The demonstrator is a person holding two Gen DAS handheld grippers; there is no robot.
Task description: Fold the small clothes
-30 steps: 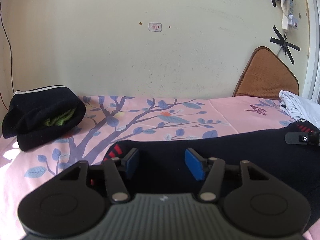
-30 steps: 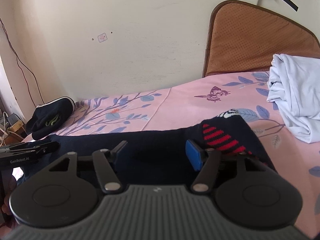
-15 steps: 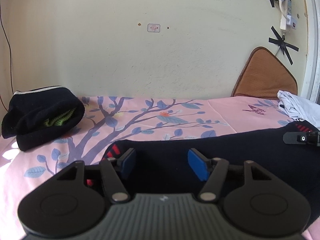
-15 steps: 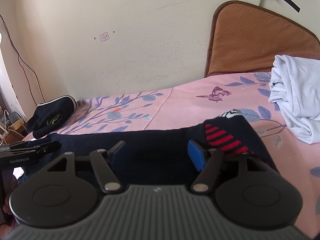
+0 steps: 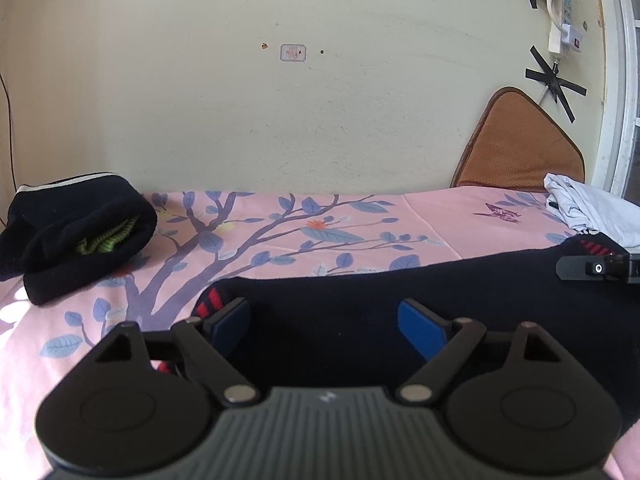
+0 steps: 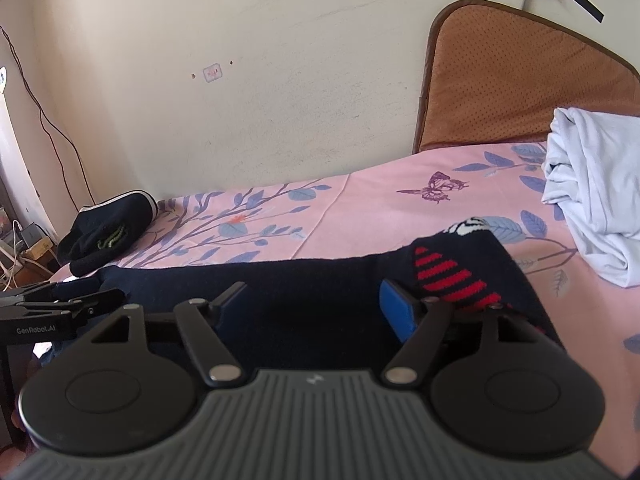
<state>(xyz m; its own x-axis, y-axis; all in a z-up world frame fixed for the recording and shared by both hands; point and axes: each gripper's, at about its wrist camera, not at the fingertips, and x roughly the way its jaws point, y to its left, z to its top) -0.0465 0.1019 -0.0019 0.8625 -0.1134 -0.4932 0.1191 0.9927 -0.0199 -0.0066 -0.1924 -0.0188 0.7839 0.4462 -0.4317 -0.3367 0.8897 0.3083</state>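
Navy garment point(image 5: 400, 304) red-striped, pink bedsheet point(image 5: 432, 216) blue leaf-print, white cloth point(image 6: 592, 192)

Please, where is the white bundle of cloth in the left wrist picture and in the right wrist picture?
Left wrist: white bundle of cloth at the far right edge, on the pink sheet.
Right wrist: same bundle at the right edge, larger.
Shared landmark: brown cushion against the wall behind it.

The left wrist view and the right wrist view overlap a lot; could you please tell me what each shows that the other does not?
Only the left wrist view shows the white power strip on the wall. Only the right wrist view shows cables and clutter beside the bed. Both show the dark garment with red stripes, the folded dark pile, the white cloth and the brown cushion.
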